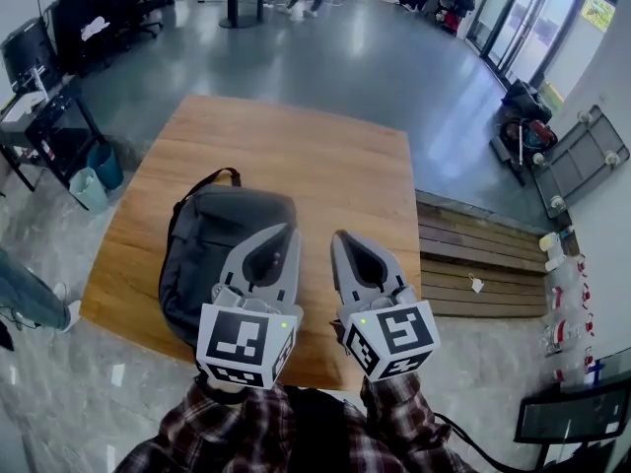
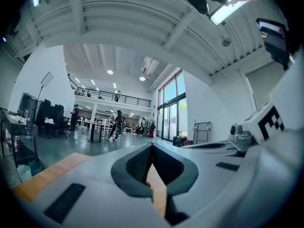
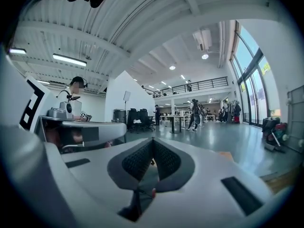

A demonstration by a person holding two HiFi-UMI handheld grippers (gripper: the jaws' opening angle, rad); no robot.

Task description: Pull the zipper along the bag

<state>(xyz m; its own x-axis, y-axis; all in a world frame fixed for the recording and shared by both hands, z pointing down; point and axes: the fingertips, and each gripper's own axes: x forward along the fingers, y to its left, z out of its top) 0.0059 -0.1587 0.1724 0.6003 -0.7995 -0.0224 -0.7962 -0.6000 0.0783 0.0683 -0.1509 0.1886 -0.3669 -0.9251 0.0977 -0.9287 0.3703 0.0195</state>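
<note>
A dark grey backpack [image 1: 212, 239] lies flat on the wooden table [image 1: 335, 166], its carry handle toward the far side. My left gripper [image 1: 286, 230] hovers over the bag's right part, jaws shut with nothing between them. Its own view looks out level across the hall, pads meeting at the tips [image 2: 151, 147]. My right gripper [image 1: 340, 236] is held over bare tabletop just right of the bag, also shut and empty [image 3: 152, 142]. The bag's zipper does not show in any view.
The table's near edge is right under the grippers. A wooden pallet platform [image 1: 473, 254] lies on the floor to the right. Desks, a bin [image 1: 91, 187] and office chairs stand at left; people walk at the far end of the hall.
</note>
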